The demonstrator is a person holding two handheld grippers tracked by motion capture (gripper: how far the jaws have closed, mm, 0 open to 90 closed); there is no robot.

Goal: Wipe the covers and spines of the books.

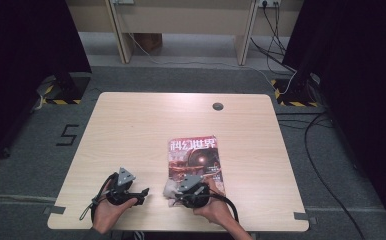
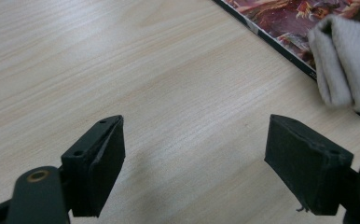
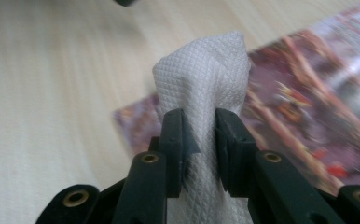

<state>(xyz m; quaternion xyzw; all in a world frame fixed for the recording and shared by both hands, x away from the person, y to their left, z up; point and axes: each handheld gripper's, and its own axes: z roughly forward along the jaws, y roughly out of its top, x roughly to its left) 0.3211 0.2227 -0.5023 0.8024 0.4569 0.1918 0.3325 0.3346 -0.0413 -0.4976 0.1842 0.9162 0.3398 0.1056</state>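
The right tool (image 3: 199, 140) pinches a folded white cloth (image 3: 204, 79) between its jaws, the wad standing just past the tips over the near left corner of the magazine (image 1: 195, 159). To wipe well, I'd press the cloth flat and sweep away along the cover. The left tool (image 2: 194, 158), jaws spread wide over bare surface (image 2: 122, 70), could pin the magazine beyond it.
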